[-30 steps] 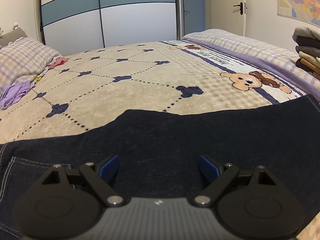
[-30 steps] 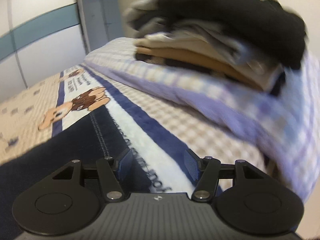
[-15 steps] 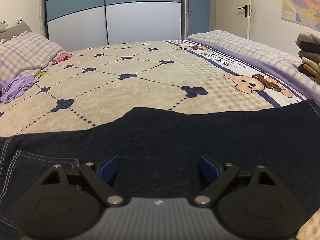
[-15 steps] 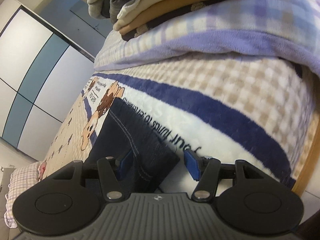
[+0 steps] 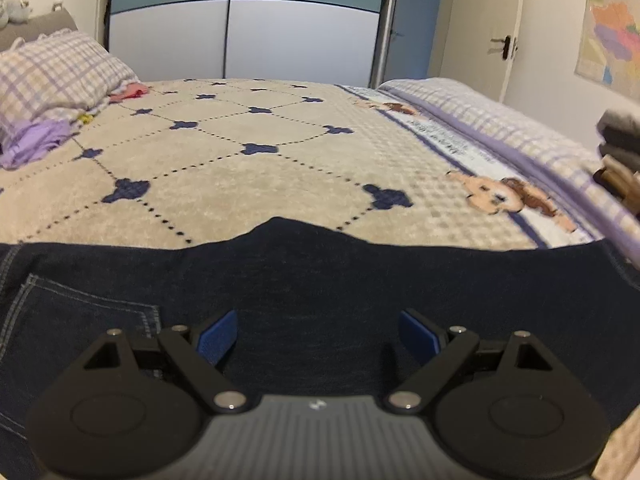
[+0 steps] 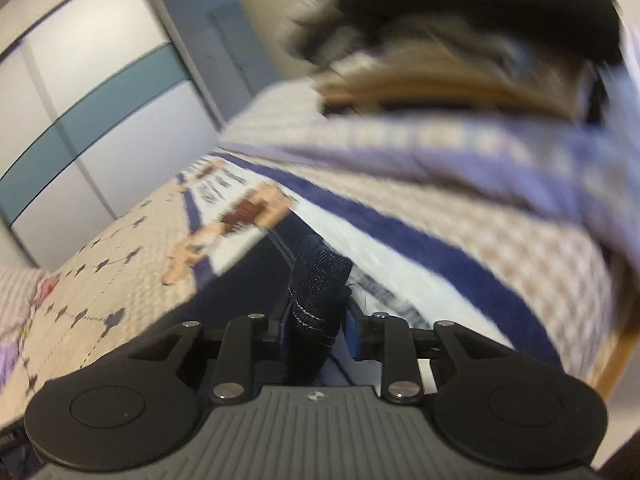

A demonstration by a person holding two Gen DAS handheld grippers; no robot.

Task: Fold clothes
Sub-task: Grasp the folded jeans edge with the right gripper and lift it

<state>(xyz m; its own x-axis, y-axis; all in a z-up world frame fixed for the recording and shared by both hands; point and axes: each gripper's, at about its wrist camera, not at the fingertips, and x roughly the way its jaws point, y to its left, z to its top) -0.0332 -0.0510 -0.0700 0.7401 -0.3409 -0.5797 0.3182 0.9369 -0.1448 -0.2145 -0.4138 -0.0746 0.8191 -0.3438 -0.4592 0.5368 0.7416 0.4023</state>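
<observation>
Dark blue jeans (image 5: 320,280) lie spread across the near edge of the bed blanket (image 5: 248,184). The left gripper (image 5: 319,336) hovers over them, fingers spread wide. The right gripper (image 6: 318,320) is closing, pinching a bunched jeans hem. Folded clothes (image 6: 460,52) sit stacked far right.

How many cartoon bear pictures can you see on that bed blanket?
2. One bear picture lies near the jeans, by the blanket's right border; a second lies farther along that border. Others may be hidden under the jeans.
</observation>
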